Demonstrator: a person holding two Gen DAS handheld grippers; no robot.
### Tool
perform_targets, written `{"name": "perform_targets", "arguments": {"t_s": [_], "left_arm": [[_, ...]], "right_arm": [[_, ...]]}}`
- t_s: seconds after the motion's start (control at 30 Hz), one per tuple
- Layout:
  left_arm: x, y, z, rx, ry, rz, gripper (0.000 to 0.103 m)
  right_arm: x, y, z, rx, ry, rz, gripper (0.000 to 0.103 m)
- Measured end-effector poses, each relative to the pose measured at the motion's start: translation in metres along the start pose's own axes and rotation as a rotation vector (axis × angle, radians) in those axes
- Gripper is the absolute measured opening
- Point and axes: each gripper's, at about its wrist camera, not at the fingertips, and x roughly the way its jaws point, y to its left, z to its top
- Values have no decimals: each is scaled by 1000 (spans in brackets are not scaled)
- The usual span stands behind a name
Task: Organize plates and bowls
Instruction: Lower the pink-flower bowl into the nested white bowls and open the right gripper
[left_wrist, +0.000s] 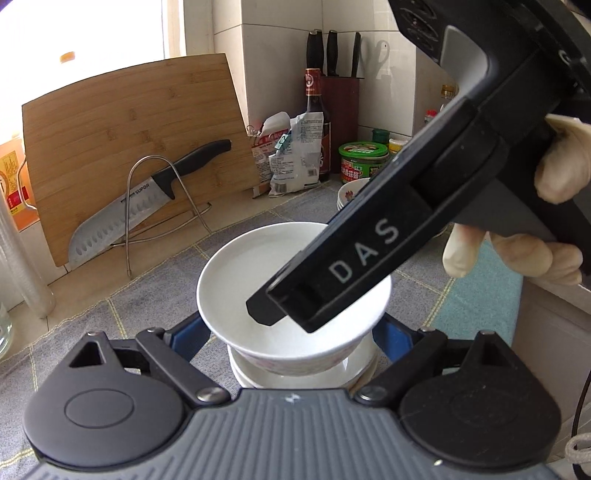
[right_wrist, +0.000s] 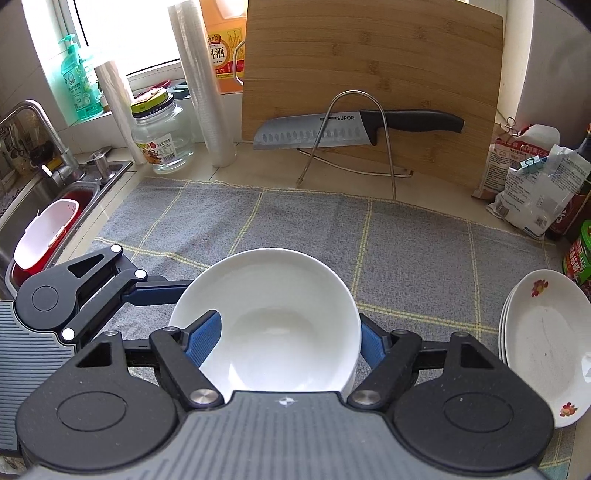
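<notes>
A white bowl (left_wrist: 255, 266) sits nested on a second white bowl (left_wrist: 295, 380) over the grey checked cloth (left_wrist: 110, 314). My left gripper (left_wrist: 288, 328) has a blue pad against each side of the top bowl's wall. My right gripper (left_wrist: 295, 314), held by a gloved hand (left_wrist: 561, 170), comes in from the upper right with one fingertip inside the bowl. In the right wrist view the same bowl (right_wrist: 280, 295) fills my right gripper (right_wrist: 288, 339): the left pad (right_wrist: 207, 339) lies over the rim, the right pad (right_wrist: 371, 349) is outside it. The left gripper's finger (right_wrist: 159, 291) touches the bowl's left side.
A stack of floral plates (right_wrist: 539, 343) lies on the cloth at the right. A bamboo board (right_wrist: 369, 74) with a knife (right_wrist: 332, 127) on a wire rack stands behind. Sink (right_wrist: 44, 206) at the left; jars, bottles and bags (right_wrist: 535, 192) line the back.
</notes>
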Motion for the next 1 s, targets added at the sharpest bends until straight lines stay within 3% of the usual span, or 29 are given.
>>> {"name": "perform_targets", "arguments": {"t_s": [0.3, 0.87, 1.0], "left_arm": [[15, -3, -3, -21, 50, -18, 94], [18, -1, -3, -53, 64, -26, 94], [18, 0, -3, -54, 70, -32, 95]], "right_arm": [[13, -12, -10, 28, 32, 15, 82], [22, -16, -11, 21, 35, 30, 82], [22, -16, -12, 24, 39, 45, 87]]}}
